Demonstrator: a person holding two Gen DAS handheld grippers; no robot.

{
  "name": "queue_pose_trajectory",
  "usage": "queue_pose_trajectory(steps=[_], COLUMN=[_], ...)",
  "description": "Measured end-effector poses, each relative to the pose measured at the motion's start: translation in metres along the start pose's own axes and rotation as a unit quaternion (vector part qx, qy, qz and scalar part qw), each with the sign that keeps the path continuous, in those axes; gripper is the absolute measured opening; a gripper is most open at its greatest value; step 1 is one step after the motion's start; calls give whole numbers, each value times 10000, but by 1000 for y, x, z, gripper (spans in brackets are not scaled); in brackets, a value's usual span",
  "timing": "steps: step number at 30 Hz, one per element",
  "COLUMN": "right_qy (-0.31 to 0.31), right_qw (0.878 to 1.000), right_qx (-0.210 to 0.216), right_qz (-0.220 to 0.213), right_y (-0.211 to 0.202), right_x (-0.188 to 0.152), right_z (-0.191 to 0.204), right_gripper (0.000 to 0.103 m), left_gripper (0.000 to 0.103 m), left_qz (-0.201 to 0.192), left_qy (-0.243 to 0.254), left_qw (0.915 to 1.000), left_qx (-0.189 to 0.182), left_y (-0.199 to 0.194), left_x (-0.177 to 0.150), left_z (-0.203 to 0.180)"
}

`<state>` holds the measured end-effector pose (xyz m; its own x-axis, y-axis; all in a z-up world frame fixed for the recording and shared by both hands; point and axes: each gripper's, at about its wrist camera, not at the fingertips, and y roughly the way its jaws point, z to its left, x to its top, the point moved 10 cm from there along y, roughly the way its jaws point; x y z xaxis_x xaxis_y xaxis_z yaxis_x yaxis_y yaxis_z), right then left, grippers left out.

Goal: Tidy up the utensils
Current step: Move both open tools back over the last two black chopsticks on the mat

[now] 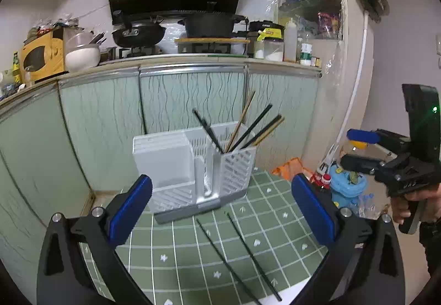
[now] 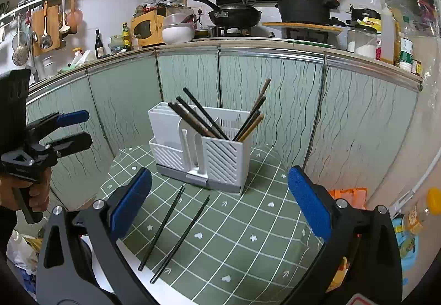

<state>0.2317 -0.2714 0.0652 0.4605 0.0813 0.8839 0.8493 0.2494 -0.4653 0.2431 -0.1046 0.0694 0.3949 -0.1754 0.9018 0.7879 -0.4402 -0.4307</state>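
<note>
A white slatted utensil holder (image 1: 193, 175) (image 2: 204, 145) stands on a green checked mat (image 1: 270, 225) (image 2: 248, 227). Several black and wooden chopsticks (image 1: 248, 128) (image 2: 209, 120) lean in its right compartment. Two black chopsticks (image 1: 242, 252) (image 2: 173, 233) lie loose on the mat in front of it. My left gripper (image 1: 220, 208) is open and empty, above the loose chopsticks; it also shows at the left of the right wrist view (image 2: 80, 128). My right gripper (image 2: 219, 203) is open and empty above the mat; it also shows at the right of the left wrist view (image 1: 358, 148).
Green cabinet doors (image 1: 179, 101) (image 2: 275, 90) stand right behind the holder. The counter above carries a wok (image 2: 234, 15), a pot (image 2: 303, 11), a bowl (image 2: 177, 32) and jars. An orange bag (image 1: 289, 167) and blue toys (image 1: 347, 186) lie right of the mat.
</note>
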Motion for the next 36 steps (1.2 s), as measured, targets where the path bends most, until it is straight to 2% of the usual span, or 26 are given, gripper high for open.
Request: queue_pose_trajectory(steps=[11,18,30,36], right_qy=[51,79,138,58], right_qw=[9999,9995,9982,9974], right_qx=[-65,-173,-378,-419], right_qz=[142,259,454,578], right_y=[3,15,37,48], right_x=[-51,-81,-127,-152], right_z=[11,15,16,31], right_gripper=[94,94,94,94], left_gripper=[99,99,99,99], left_qz=[418,504,541,666], left_qy=[-206,-315,-392,-368], left_qw=[9987,9978,9937,9918], left_qx=[182,307,898,1030], left_y=[8,11,14,20], left_x=[-66,-100,-146,-172], left_z=[9,12,26,26])
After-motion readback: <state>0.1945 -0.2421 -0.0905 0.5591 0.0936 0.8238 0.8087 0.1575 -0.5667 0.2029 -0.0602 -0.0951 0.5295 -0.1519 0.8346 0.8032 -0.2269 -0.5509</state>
